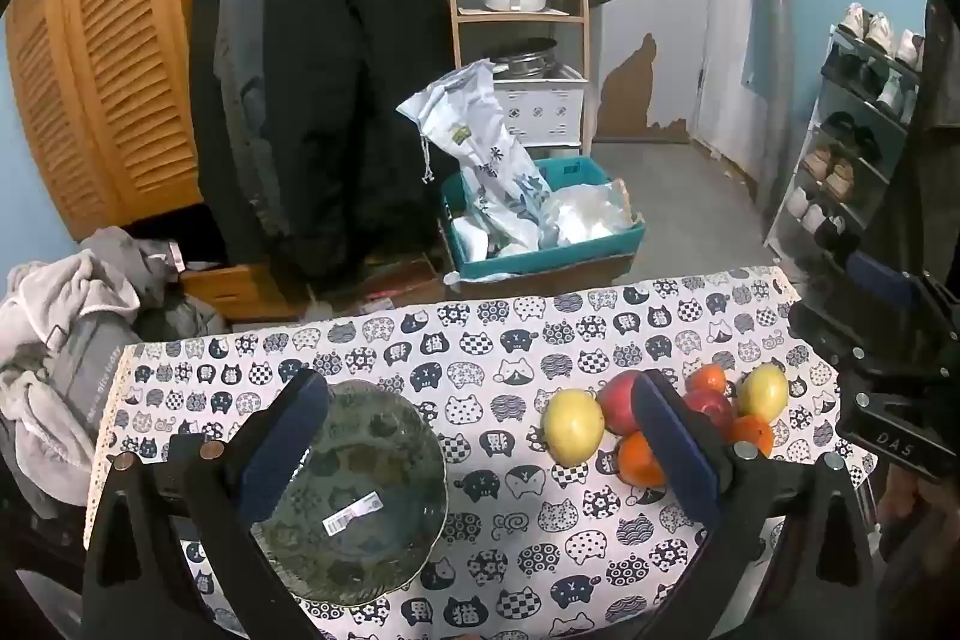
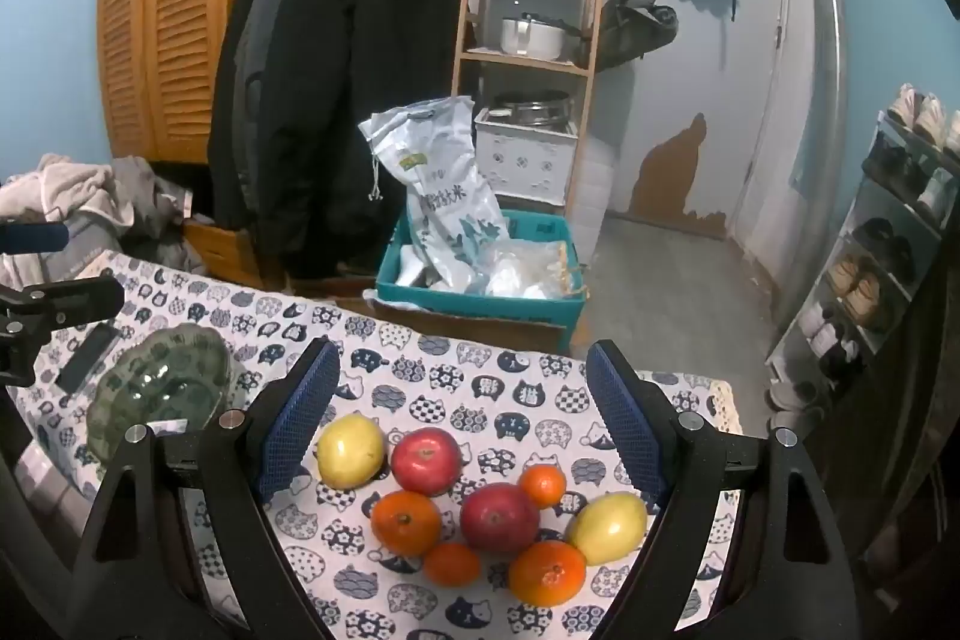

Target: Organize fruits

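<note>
The right gripper [image 2: 462, 418] hangs nearest, tilted down over a table covered in a cat-print cloth [image 2: 480, 388], its blue-padded jaws spread wide and grasping nothing. Just beneath and between them lies a cluster of fruit: a yellow fruit [image 2: 350, 451] at 10 o'clock of the group, a red apple [image 2: 426, 460] beside it, a second red apple [image 2: 500, 517] at the centre, another yellow fruit [image 2: 609, 527] at 3 o'clock, and four oranges, the largest [image 2: 405, 522] at 8 o'clock, with the others at 1, 6 and 5 o'clock. The pieces sit close, several touching. The left gripper [image 1: 480, 424] is likewise released, empty, above a green glass bowl [image 1: 360, 496] that holds no fruit and stands on the cloth well apart from the pile, at its 9 o'clock. Beyond the table, at 12 o'clock, a teal bin [image 2: 480, 301] holds white bags; farther back hang dark coats [image 2: 336, 100], beside a wooden shelf [image 2: 528, 64].
</note>
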`<state>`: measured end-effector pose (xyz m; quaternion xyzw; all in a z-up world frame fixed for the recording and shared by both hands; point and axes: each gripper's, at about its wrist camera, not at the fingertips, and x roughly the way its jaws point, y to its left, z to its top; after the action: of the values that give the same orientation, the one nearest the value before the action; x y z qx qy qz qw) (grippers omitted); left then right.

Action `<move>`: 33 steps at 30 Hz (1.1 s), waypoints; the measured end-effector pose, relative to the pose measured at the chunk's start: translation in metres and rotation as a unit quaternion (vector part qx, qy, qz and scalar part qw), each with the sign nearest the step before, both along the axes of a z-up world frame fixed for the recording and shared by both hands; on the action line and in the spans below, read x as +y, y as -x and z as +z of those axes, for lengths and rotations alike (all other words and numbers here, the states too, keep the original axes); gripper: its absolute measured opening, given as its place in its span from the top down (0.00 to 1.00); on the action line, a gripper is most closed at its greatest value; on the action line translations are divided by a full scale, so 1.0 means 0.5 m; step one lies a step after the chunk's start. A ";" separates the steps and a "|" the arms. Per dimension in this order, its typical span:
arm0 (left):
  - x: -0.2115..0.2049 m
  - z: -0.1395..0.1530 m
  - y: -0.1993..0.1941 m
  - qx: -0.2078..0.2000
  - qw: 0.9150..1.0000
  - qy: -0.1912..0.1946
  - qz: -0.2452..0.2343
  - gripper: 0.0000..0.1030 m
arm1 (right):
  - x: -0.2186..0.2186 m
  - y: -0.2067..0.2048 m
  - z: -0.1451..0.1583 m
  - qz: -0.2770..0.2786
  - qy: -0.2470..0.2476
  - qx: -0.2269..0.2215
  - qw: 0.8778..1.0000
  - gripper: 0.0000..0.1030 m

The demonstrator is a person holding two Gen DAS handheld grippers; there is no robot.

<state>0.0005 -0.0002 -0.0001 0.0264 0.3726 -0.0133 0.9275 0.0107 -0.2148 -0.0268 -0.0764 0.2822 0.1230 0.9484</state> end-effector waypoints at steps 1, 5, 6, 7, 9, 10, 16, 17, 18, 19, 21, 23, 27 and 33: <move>-0.001 0.000 0.000 0.000 1.000 0.000 0.000 0.01 | -0.001 -0.001 0.000 0.000 -0.001 0.000 1.000 0.19; -0.002 -0.001 -0.003 -0.002 1.000 0.005 -0.003 0.01 | -0.002 -0.001 0.001 0.002 -0.004 -0.002 1.000 0.19; -0.003 -0.001 -0.005 -0.003 1.000 0.005 -0.001 0.01 | -0.001 -0.001 0.001 0.002 -0.004 -0.003 1.000 0.19; -0.005 -0.002 -0.006 -0.004 1.000 0.004 0.000 0.01 | 0.000 0.000 0.000 0.002 -0.003 -0.004 1.000 0.19; -0.009 -0.003 -0.011 -0.004 1.000 0.003 0.000 0.01 | -0.005 -0.006 -0.001 0.001 -0.009 0.003 1.000 0.19; -0.005 0.003 0.001 -0.006 1.000 0.009 -0.003 0.01 | -0.004 -0.006 0.000 0.001 -0.009 0.004 1.000 0.19; 0.006 0.000 -0.004 0.001 1.000 0.020 -0.007 0.01 | 0.000 -0.001 0.001 0.000 -0.008 0.004 1.000 0.19; 0.006 -0.001 -0.004 0.002 1.000 0.021 -0.007 0.01 | 0.001 0.000 0.001 0.000 -0.007 0.004 1.000 0.19; 0.006 -0.002 -0.004 0.002 1.000 0.021 -0.006 0.01 | 0.001 0.000 0.001 0.000 -0.008 0.004 1.000 0.19; 0.006 -0.002 -0.004 0.003 1.000 0.022 -0.006 0.01 | 0.001 0.001 0.002 0.000 -0.008 0.004 1.000 0.19; 0.006 -0.005 -0.004 0.003 1.000 0.024 -0.008 0.01 | 0.002 0.001 0.003 0.000 -0.008 0.004 1.000 0.19; 0.005 -0.005 -0.004 0.003 1.000 0.024 -0.008 0.01 | 0.004 0.002 0.005 0.000 -0.008 0.004 1.000 0.19; 0.004 -0.005 -0.003 0.003 1.000 0.024 -0.007 0.01 | 0.001 0.001 0.002 0.001 -0.009 0.004 1.000 0.19; 0.005 -0.006 -0.002 0.002 1.000 0.024 -0.006 0.01 | 0.001 0.000 0.003 0.000 -0.010 0.005 1.000 0.19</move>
<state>0.0015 0.0024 -0.0031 0.0069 0.3738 -0.0279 0.9271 0.0105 -0.2142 -0.0251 -0.0662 0.2853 0.1263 0.9478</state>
